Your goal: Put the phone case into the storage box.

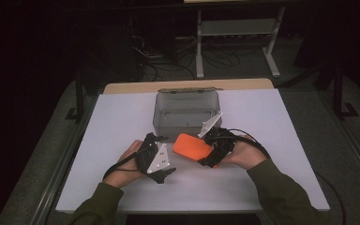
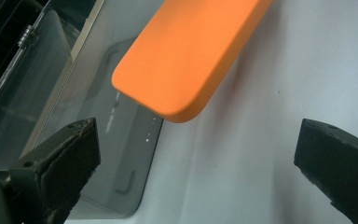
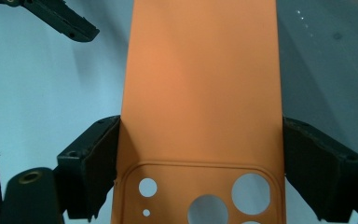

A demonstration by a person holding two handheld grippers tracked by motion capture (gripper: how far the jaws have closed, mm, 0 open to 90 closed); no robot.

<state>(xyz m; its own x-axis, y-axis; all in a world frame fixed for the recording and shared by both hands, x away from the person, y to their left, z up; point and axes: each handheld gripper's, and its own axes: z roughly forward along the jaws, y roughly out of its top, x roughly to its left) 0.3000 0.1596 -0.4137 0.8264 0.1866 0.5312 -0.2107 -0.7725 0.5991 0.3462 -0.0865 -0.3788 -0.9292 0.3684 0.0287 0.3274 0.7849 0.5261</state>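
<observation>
Right gripper [image 3: 200, 154] clamps orange phone case [image 3: 200, 84] across its width, long axis running straight out ahead toward clear box [image 1: 186, 108] (lid open); left gripper [image 2: 196, 158] released, w/ case's free end just ahead.

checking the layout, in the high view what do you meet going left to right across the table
left gripper → orange phone case → right gripper, shut on the case. The clear box sits farther back, spanning the case's position, so it's left out of the order.
</observation>
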